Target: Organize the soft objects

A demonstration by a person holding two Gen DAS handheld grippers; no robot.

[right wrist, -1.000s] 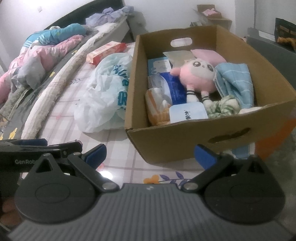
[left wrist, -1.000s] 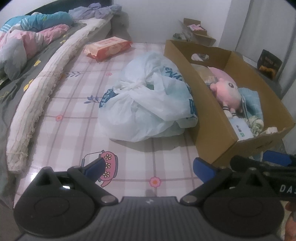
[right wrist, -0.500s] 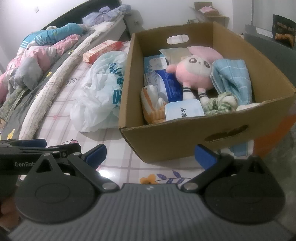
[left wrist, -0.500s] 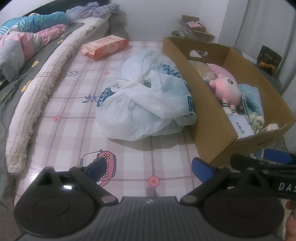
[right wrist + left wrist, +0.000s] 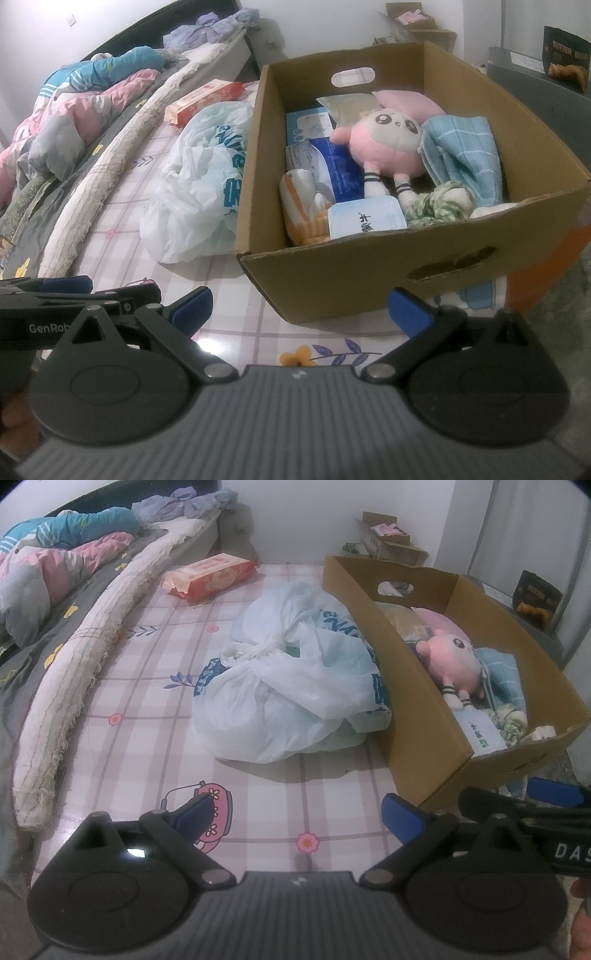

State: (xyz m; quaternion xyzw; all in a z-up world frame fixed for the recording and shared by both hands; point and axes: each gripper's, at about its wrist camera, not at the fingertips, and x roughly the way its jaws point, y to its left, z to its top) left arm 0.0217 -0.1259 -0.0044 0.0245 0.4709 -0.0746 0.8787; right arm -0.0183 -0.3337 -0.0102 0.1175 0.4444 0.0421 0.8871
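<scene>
Item: cardboard box point(image 5: 369, 280), twelve o'clock, holding pink plush toy point(image 5: 384, 147) and blue towel point(image 5: 461, 155). White plastic bag point(image 5: 295, 686) touches its ten o'clock wall. Your left gripper point(image 5: 299, 812) and right gripper point(image 5: 301, 310): spread, empty. Approach the bag's knot squarely.

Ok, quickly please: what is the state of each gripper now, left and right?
Left gripper: open, holding nothing.
Right gripper: open, holding nothing.
</scene>
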